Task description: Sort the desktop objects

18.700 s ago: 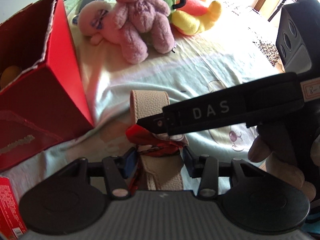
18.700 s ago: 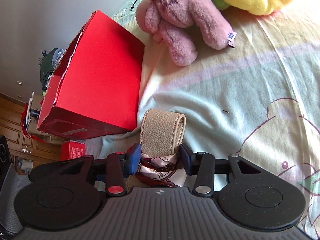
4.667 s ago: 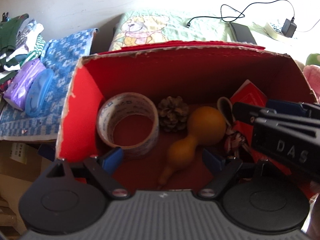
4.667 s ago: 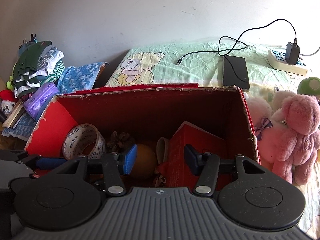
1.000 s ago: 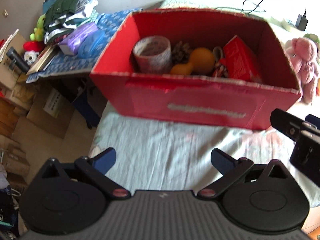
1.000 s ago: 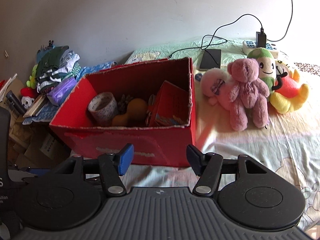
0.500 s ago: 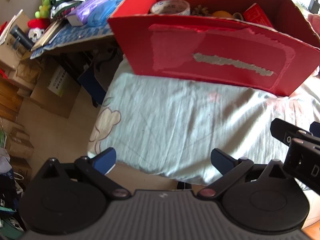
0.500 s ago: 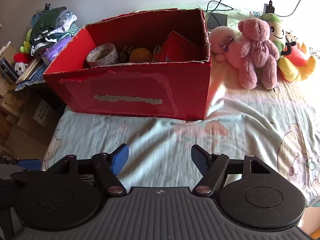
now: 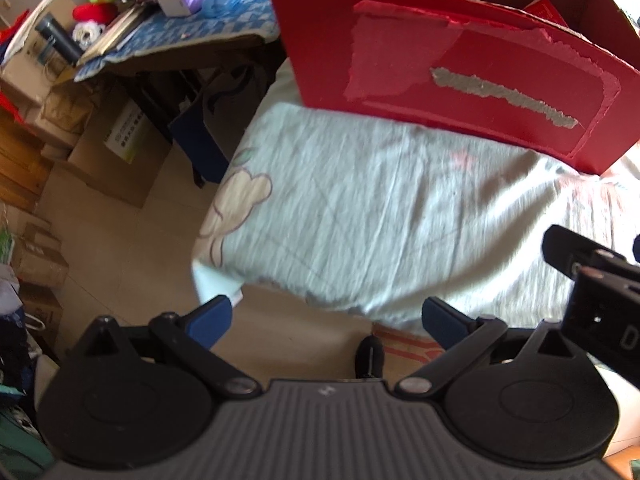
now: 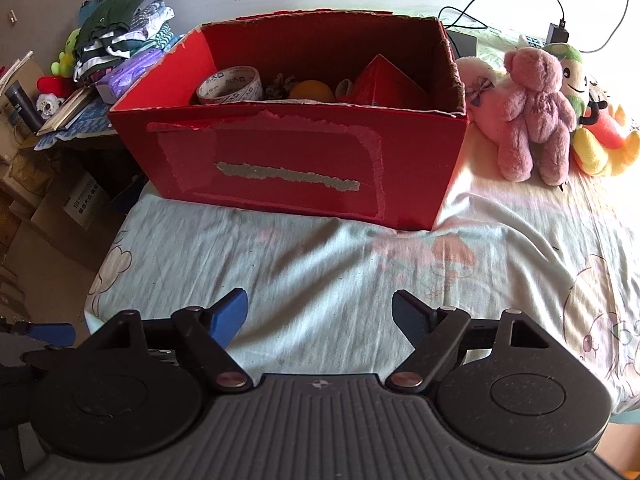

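Observation:
A red cardboard box (image 10: 304, 168) stands on the bed, its torn front wall facing me. Inside it I see a roll of clear tape (image 10: 230, 86), a pine cone (image 10: 280, 84), an orange gourd (image 10: 312, 90) and a red packet (image 10: 386, 80). My right gripper (image 10: 320, 314) is open and empty over the sheet, well short of the box. My left gripper (image 9: 326, 318) is also open and empty, hanging over the bed's near edge and the floor. The red box (image 9: 460, 76) lies far ahead of it, and the right gripper's body (image 9: 600, 300) shows at the right edge.
Plush toys, a pink bear (image 10: 532, 116) and a yellow one (image 10: 600, 136), sit right of the box. A charger and cable (image 10: 556, 28) lie behind. A cluttered side table (image 10: 80, 92) with clothes and cartons (image 9: 112, 140) stands left of the bed, above tiled floor (image 9: 120, 248).
Both grippers have drawn back from the box toward the bed's near edge. The left one has dropped lower, so floor now shows beneath it. Both stay open and empty.

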Motion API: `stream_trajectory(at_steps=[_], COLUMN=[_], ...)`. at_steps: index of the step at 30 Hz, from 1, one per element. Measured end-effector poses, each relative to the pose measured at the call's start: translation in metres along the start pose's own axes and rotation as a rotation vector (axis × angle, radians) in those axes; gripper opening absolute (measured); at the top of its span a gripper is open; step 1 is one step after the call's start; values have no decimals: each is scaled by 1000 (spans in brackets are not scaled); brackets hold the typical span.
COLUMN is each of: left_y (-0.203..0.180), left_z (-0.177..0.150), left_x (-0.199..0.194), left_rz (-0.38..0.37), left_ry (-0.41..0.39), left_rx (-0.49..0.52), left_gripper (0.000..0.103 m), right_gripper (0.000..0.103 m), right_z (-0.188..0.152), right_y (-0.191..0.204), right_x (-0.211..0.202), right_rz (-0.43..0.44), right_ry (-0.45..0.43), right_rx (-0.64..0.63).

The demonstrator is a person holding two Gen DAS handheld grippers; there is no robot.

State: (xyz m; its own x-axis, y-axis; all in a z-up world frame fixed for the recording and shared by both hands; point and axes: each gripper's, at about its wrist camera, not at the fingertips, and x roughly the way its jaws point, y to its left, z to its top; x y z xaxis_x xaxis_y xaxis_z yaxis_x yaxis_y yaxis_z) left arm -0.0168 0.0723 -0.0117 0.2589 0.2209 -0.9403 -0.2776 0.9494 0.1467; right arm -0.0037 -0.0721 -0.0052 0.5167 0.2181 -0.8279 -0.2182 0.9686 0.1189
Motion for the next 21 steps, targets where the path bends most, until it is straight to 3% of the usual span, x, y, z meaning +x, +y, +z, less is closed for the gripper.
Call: stream_trajectory(at_steps=[7, 21], left_y=[14, -3], left_z=[-4, 74], left_x=[-11, -54], left_rz=[8, -135], left_ry=[-27, -159], left_rx=[-28, 71], left_gripper=[97, 100], right_gripper=[82, 81], right_z=[5, 68], right_y=[11, -9], right_x=[-7, -46], right_rz=[36, -12], right_ry=[-27, -215], right_rx=[-27, 47])
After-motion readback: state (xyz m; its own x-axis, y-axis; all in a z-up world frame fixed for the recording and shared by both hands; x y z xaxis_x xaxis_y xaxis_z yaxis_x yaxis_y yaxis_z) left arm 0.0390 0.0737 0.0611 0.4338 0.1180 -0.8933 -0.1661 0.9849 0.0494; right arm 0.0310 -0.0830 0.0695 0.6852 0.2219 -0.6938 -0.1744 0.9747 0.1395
